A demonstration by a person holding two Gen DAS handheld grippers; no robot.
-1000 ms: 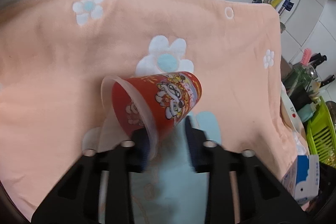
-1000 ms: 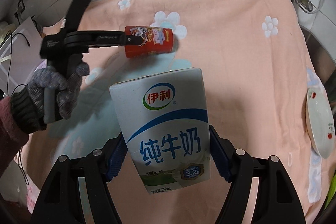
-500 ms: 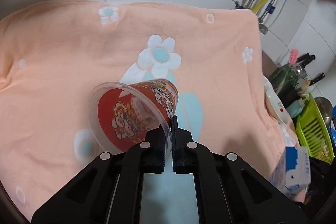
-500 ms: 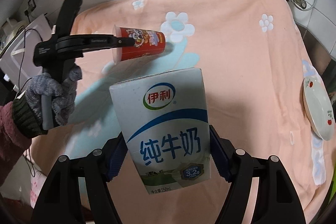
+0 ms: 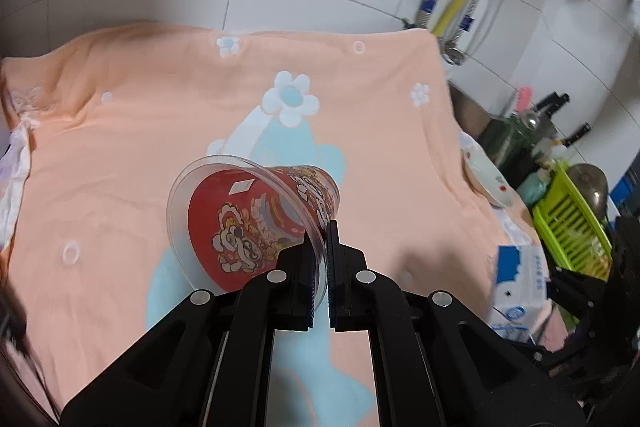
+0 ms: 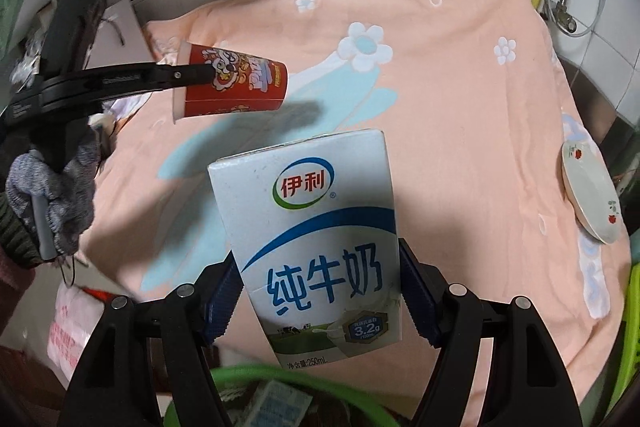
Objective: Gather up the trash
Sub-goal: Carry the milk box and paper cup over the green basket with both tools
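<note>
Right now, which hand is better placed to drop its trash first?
Probably right: its gripper holds the milk carton just above the green bin rim, while the left gripper holds the cup farther away.

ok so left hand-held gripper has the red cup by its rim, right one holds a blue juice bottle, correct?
Not quite. The right hand-held gripper holds a white-and-blue milk carton, not a juice bottle; the right wrist view shows it. The left hand-held gripper does pinch the red printed plastic cup by its rim.
</note>
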